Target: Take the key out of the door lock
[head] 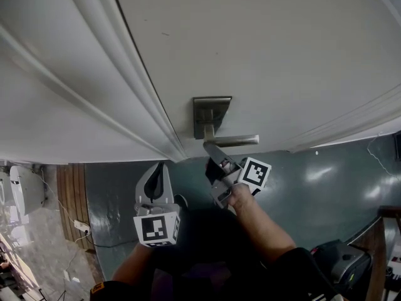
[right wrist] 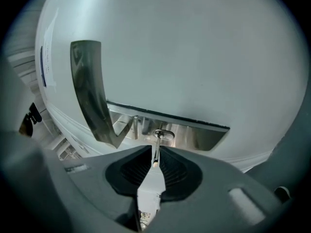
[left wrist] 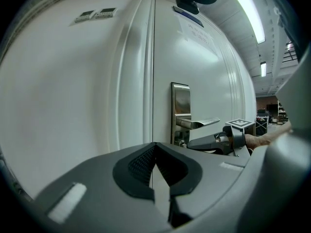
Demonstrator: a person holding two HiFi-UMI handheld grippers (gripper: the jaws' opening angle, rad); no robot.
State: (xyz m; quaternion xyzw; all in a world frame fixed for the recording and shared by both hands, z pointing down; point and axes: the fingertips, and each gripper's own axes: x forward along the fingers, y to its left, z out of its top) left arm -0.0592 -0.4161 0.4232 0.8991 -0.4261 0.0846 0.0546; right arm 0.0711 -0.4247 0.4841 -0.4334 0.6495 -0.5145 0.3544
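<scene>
Right tool (right wrist: 155,152): jaws pinched narrow on the key (right wrist: 156,145), which shows edge-on as a thin metal strip between the ribbed pads. Key runs straight forward from the jaw tips into the lock (right wrist: 164,133); its far end sits in the keyhole, so it is not yet out. Lock is set in the metal plate (right wrist: 197,136) on the door. Lever handle (right wrist: 90,93) sticks out from the same plate, just beside the lock, apart from the tool.

Head view: right tool (head: 213,159) points up at the underside of the lever handle (head: 233,140), tips close under it. A hand (head: 242,197) grips the tool body; marker cube (head: 255,173) sits just beside the hand. Key itself too small to pick out here.

Left tool (left wrist: 154,148): jaws together, nothing between them. It faces the door near the frame edge, apart from the plate (left wrist: 180,97). In the head view the left tool (head: 160,173) hangs to the left of the right tool, clear of the door (head: 282,55).

Left gripper view also catches the right tool from the side, nose against the plate below the lever. Dark greenish floor (head: 326,187) beneath the door.
</scene>
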